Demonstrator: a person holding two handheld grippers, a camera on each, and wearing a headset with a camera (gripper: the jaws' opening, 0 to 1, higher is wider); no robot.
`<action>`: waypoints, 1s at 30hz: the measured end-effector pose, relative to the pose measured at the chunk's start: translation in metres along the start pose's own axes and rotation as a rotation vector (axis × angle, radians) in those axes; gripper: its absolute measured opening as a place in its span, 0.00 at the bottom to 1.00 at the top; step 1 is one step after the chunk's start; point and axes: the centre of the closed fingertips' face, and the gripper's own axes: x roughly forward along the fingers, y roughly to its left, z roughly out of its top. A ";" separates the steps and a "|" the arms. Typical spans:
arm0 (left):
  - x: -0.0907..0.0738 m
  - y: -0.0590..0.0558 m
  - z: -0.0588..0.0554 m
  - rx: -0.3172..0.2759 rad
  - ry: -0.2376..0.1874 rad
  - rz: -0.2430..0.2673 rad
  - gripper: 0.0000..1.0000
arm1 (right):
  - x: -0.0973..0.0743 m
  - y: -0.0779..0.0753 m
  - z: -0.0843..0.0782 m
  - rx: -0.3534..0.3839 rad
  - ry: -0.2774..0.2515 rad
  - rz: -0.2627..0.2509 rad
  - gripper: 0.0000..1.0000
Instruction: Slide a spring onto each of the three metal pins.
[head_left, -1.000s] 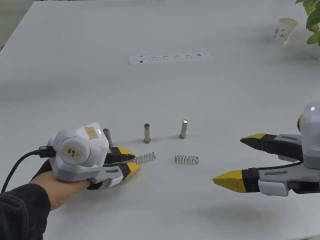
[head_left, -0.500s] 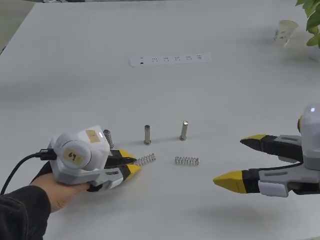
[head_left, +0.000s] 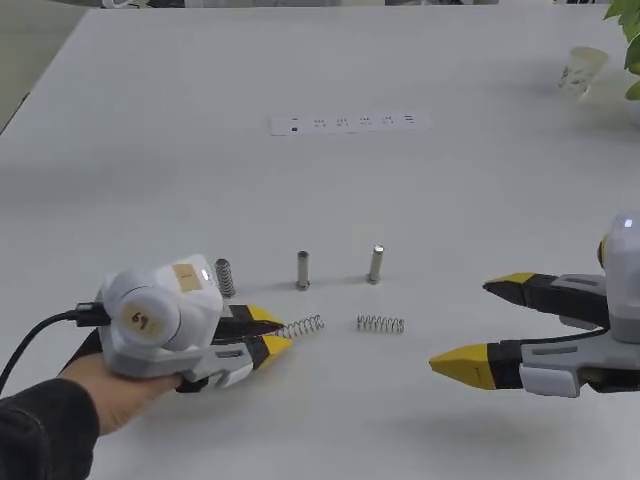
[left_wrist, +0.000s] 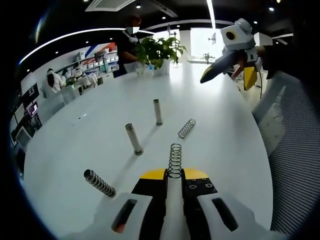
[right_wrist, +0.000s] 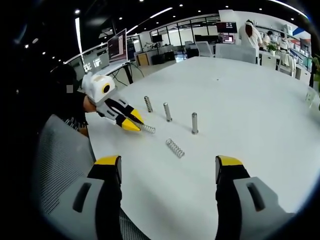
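- Clamping one end of the held spring (left_wrist: 175, 159), the left gripper (left_wrist: 172, 176) is seen with its jaws drawn together on the coil. The rest of the spring juts forward past the yellow tips, low over the table (head_left: 150, 160) (contact with the surface cannot be judged).
- The right gripper (head_left: 460, 323) is held with its jaws spread wide and nothing between them, above the table at the right.
- A loose spring (head_left: 380, 323) is found lying flat on the table, between the two grippers.
- The left pin (left_wrist: 88, 174), the middle pin (head_left: 303, 270) and the right pin (head_left: 376, 264) are stood upright in a row just behind both springs.
- The left pin is already sleeved by a fitted spring (left_wrist: 102, 185) (coils wrapped along its length). The middle and right pins are bare.
- The free end of the held spring is recorded near the foot of the middle pin, apart from it.
- The left gripper is carried in a hand (head_left: 110, 385) with a dark sleeve. A black cable (head_left: 30, 340) is run from the gripper's body.
- Farther back on the table a white power strip (head_left: 350, 122) is noted. A paper cup (head_left: 583, 68) and green plant leaves (head_left: 632, 45) are noted at the far right edge.
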 end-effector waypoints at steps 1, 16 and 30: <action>-0.001 -0.001 0.001 0.003 -0.004 -0.002 0.07 | 0.000 0.000 0.001 -0.001 -0.001 0.002 0.78; -0.019 -0.023 0.037 0.054 -0.085 -0.037 0.07 | 0.008 0.014 0.007 -0.040 0.008 0.047 0.75; -0.029 -0.035 0.057 0.100 -0.127 -0.050 0.07 | 0.017 0.032 0.021 -0.106 0.019 0.120 0.71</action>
